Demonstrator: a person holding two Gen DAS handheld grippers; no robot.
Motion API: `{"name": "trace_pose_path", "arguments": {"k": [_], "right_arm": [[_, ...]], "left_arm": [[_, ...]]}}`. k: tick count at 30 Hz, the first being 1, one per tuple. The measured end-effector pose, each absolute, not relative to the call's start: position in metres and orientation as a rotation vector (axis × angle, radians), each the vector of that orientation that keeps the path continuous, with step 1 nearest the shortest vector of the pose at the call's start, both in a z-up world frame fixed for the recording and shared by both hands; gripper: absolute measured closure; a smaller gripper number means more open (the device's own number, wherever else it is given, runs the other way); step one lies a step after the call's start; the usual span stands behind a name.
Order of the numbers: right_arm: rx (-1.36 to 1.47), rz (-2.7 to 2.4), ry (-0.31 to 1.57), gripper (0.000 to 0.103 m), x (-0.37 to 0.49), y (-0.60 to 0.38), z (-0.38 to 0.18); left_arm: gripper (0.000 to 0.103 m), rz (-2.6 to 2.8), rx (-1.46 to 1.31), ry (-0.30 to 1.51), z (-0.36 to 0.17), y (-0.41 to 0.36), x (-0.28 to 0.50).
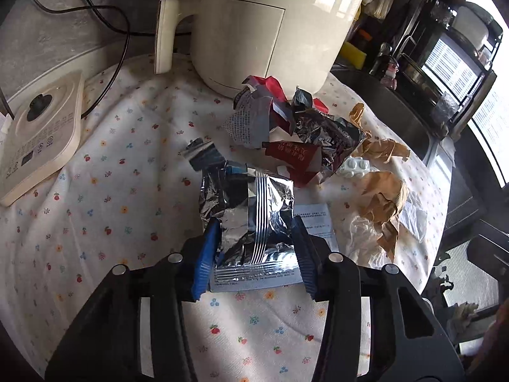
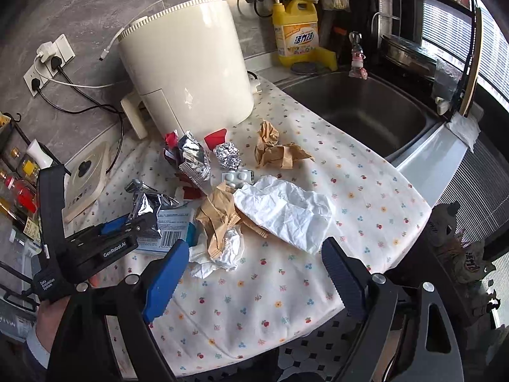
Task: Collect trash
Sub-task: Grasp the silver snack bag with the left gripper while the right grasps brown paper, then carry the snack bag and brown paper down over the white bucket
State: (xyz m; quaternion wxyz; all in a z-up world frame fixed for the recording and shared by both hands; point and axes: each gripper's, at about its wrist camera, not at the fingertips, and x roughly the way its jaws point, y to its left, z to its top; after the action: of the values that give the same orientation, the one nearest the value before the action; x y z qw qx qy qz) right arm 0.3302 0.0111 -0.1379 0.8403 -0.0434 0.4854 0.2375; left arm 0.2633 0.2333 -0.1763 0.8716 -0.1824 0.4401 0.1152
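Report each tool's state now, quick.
Left tool: closed on the crinkled silver foil wrapper.
Right tool: open, holding nothing, above the crumpled white paper.

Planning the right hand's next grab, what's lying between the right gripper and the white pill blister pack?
In the right wrist view, between the right gripper and the blister pack lie bare floral cloth, then crumpled white tissue, brown paper and white paper.

We are looking at a home kitchen: a steel sink [image 2: 359, 111], a dish-soap bottle [image 2: 296, 31], and an air fryer [image 2: 184, 70] are sitting on the counter.
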Motion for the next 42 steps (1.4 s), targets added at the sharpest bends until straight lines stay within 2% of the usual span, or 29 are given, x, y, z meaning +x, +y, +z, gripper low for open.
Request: {"name": "trace_pose_path", "arguments": {"k": [5,9,12,14,22,27,33,42], "right_arm": [[-0.114,0.546,1.082,0.03,0.348,0.047,-0.165],[-0.142,0.555,1.121,0.041,0.362,0.069,-0.186],[-0.147,0.567,1.158,0.072,0.371,0.08,-0.199],[-0.128,0.604,1.147,0.079,0.372,0.081,-0.196],[-0.016,0.799,1.021,0.079,0.355,0.065,-0.141],[0.018,0.817,0.974,0.079,0.34,0.023,-0.11],[0.015,0.775,0.934,0.079,0.323,-0.064,-0.09],[0.003,0.559,0.946,0.077,0.3,-0.215,-0.098]], "left_arm": [[0.068,0.262,-0.389,0.877,-0.165,0.251,0.242],[0.068,0.3,-0.406,0.852,-0.158,0.265,0.226],[0.068,0.322,-0.421,0.842,-0.155,0.27,0.218],[0.068,0.33,-0.428,0.831,-0.153,0.271,0.213],[0.067,0.354,-0.424,0.768,-0.133,0.262,0.2],[0.067,0.343,-0.398,0.726,-0.112,0.233,0.203],[0.067,0.251,-0.394,0.694,-0.093,0.158,0.218],[0.067,0.069,-0.319,0.732,-0.084,0.013,0.239]]}}
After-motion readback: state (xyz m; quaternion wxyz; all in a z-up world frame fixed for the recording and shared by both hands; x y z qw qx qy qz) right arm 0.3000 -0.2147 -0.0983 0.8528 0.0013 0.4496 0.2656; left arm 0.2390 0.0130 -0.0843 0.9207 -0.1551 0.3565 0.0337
